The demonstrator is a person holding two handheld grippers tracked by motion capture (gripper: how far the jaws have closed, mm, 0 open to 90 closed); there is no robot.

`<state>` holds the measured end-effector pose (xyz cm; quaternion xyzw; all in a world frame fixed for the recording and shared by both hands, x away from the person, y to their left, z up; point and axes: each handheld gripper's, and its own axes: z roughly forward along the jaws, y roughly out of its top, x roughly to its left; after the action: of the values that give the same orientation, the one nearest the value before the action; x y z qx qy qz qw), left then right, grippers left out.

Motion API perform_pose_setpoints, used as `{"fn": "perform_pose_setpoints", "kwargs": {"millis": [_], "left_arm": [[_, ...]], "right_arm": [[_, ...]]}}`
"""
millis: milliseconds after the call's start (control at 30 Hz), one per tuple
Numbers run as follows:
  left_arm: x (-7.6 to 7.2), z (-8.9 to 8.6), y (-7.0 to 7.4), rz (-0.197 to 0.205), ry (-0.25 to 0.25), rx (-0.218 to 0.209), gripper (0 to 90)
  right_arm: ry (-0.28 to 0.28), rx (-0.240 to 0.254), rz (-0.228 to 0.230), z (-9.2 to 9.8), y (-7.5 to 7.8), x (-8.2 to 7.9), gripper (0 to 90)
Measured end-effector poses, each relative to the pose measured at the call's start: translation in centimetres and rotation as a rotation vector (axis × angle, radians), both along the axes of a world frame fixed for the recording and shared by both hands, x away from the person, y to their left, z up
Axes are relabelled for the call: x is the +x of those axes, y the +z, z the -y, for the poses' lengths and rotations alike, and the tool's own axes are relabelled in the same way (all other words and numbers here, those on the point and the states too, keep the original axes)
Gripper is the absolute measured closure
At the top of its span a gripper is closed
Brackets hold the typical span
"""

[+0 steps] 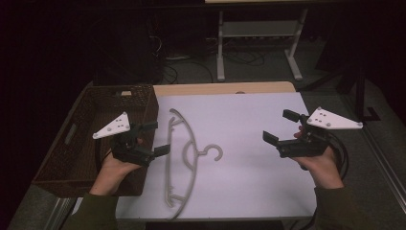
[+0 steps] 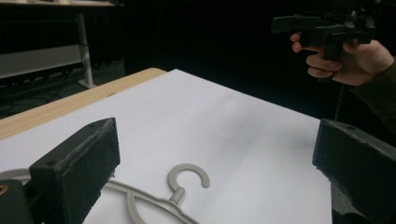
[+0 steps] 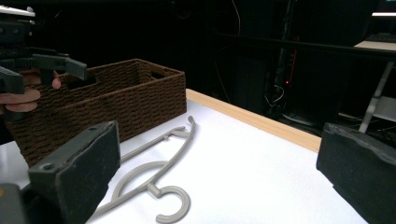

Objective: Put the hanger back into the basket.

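In the high view a grey plastic hanger (image 1: 184, 160) lies flat on the white sheet (image 1: 249, 124) that covers the desk (image 1: 225, 88), left of the sheet's middle, its long bar running toward the near edge and its hook curling out to the right. Just to its left stands a dark brown wicker basket (image 1: 86, 143), close beside the hanger's upper end. The left gripper (image 1: 155, 138) is held over the basket's right wall, its jaws set wide apart with nothing between them, pointing right toward the hanger; the lower jaw tip is near the hanger's bar, though whether it touches cannot be told. The right gripper (image 1: 282, 127) hovers over the right part of the sheet, well apart from the hanger, its jaws likewise spread and empty, pointing left. In the left gripper view the two black jaws stand far apart at the bottom corners, and the hanger's hook (image 2: 189, 179) lies on the sheet between and beyond them; farther off, at the upper right, the person's other hand (image 2: 350, 58) holds the right gripper (image 2: 285, 23) above the desk. In the right gripper view the jaws again stand wide and empty, the hanger (image 3: 156, 175) lies on the sheet ahead with its hook nearest, the basket (image 3: 121, 100) stands just behind it, and the left gripper (image 3: 56, 67) shows at the upper left in front of the basket
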<state>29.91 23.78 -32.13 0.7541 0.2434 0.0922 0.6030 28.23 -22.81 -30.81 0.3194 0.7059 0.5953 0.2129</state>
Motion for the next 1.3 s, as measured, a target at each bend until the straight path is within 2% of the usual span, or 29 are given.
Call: {"fn": "perform_pose_setpoints", "kwargs": {"millis": [67, 100, 133, 167, 200, 233, 300, 400, 433, 467, 600, 633, 667, 733, 800, 867, 967, 1000, 1067, 1133, 1167, 1200, 1300], "left_arm": [[0.1, 0.5, 0.0, -0.006, -0.002, 0.034, 0.5], [0.1, 0.5, 0.0, -0.006, -0.002, 0.034, 0.5], [0.2, 1.1, 0.0, -0.015, -0.004, 0.07, 0.5], [0.2, 1.4, 0.0, -0.015, -0.008, 0.083, 0.5], [0.2, 1.4, 0.0, -0.015, -0.008, 0.083, 0.5], [0.4, 1.9, -0.1, -0.034, -0.014, 0.095, 0.5], [0.5, 2.1, -0.1, -0.037, -0.014, 0.109, 0.5], [0.8, 2.8, -0.2, -0.042, -0.015, 0.134, 0.5], [1.0, 3.0, -0.1, -0.039, -0.018, 0.139, 0.5], [1.2, 3.3, 0.0, -0.041, -0.013, 0.138, 0.5], [1.4, 3.7, 0.2, -0.034, -0.015, 0.153, 0.5], [1.4, 3.8, 0.2, -0.036, -0.015, 0.153, 0.5], [1.5, 4.0, 0.0, -0.042, -0.014, 0.155, 0.5], [1.5, 4.0, 0.0, -0.043, -0.009, 0.159, 0.5], [1.6, 4.1, -0.2, -0.048, -0.007, 0.162, 0.5], [1.7, 4.2, -0.3, -0.05, -0.006, 0.159, 0.5], [1.7, 4.5, -0.5, -0.057, -0.007, 0.164, 0.5], [1.7, 4.5, -0.5, -0.057, -0.007, 0.164, 0.5], [1.9, 4.7, -0.8, -0.06, -0.009, 0.159, 0.5], [1.9, 4.9, -1.0, -0.064, -0.009, 0.16, 0.5], [1.9, 4.9, -1.0, -0.064, -0.009, 0.16, 0.5], [2.0, 5.1, -1.2, -0.063, -0.013, 0.165, 0.6], [2.0, 5.3, -1.5, -0.068, -0.011, 0.164, 0.5]], "right_arm": [[0.003, -0.009, -0.008, -0.2, -0.1, 0.0, 0.0], [0.003, -0.009, -0.008, -0.2, -0.1, 0.0, 0.0], [0.009, -0.026, -0.024, -0.5, -0.3, 0.1, 0.0], [0.013, -0.037, -0.029, -0.6, -0.4, 0.2, 0.0], [0.014, -0.047, -0.033, -0.9, -0.5, 0.2, 0.0], [0.018, -0.06, -0.039, -1.1, -0.6, 0.3, 0.0], [0.023, -0.074, -0.047, -1.3, -0.7, 0.4, 0.0], [0.062, -0.119, -0.098, -2.4, -1.4, 0.8, 5.4], [0.062, -0.119, -0.098, -2.4, -1.4, 0.8, 5.4], [0.078, -0.152, -0.124, -3.1, -1.9, 0.9, 10.7], [0.108, -0.173, -0.174, -4.2, -2.8, 1.1, 18.5], [0.122, -0.184, -0.196, -4.6, -3.1, 1.2, 22.6], [0.137, -0.201, -0.218, -5.3, -3.7, 1.3, 30.6], [0.146, -0.21, -0.228, -5.8, -4.0, 1.3, 33.1], [0.189, -0.243, -0.255, -7.2, -5.0, 1.5, 44.5], [0.212, -0.257, -0.269, -8.2, -5.5, 1.6, 50.5], [0.245, -0.268, -0.289, -9.7, -6.4, 1.7, 59.2], [0.245, -0.268, -0.289, -9.7, -6.4, 1.7, 59.2], [0.269, -0.272, -0.32, -11.2, -7.3, 2.0, 68.8], [0.288, -0.284, -0.332, -12.2, -7.8, 2.0, 74.3], [0.288, -0.284, -0.332, -12.2, -7.8, 2.0, 74.3], [0.31, -0.296, -0.34, -13.4, -8.3, 2.1, 80.3], [0.323, -0.302, -0.356, -14.2, -8.6, 2.1, 84.6]]}}
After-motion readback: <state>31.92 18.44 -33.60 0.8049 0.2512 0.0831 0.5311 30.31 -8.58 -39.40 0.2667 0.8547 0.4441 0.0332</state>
